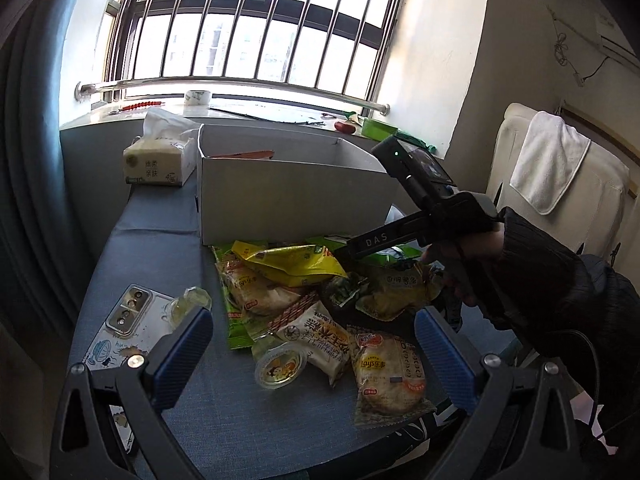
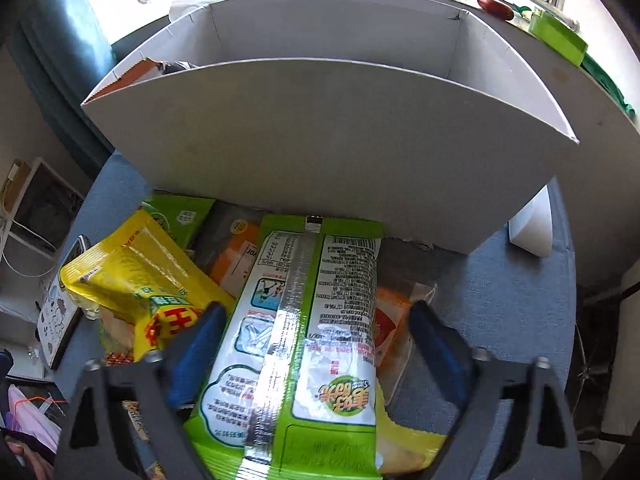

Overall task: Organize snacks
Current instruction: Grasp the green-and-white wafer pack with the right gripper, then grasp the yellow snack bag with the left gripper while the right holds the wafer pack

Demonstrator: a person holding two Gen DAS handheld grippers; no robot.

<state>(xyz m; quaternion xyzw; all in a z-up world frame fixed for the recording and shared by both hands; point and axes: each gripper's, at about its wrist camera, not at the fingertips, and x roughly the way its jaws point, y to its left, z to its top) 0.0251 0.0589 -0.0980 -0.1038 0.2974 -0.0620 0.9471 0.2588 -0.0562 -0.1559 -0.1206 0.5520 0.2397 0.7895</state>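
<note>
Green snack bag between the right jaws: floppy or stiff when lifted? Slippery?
The green bag looks like thin glossy film with a foil back seam, so it will probably sag beyond the right gripper and may slip. It looks puffy, so likely light. Its left edge touches one finger; a gap shows on the right.

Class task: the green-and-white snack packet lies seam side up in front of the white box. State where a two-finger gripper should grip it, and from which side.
Grip the green-and-white snack packet across its narrow width at mid-length, coming down from above. It lies flat and long, its silver seam running lengthwise, so the long edges offer parallel faces. The right gripper already straddles them this way.
</note>
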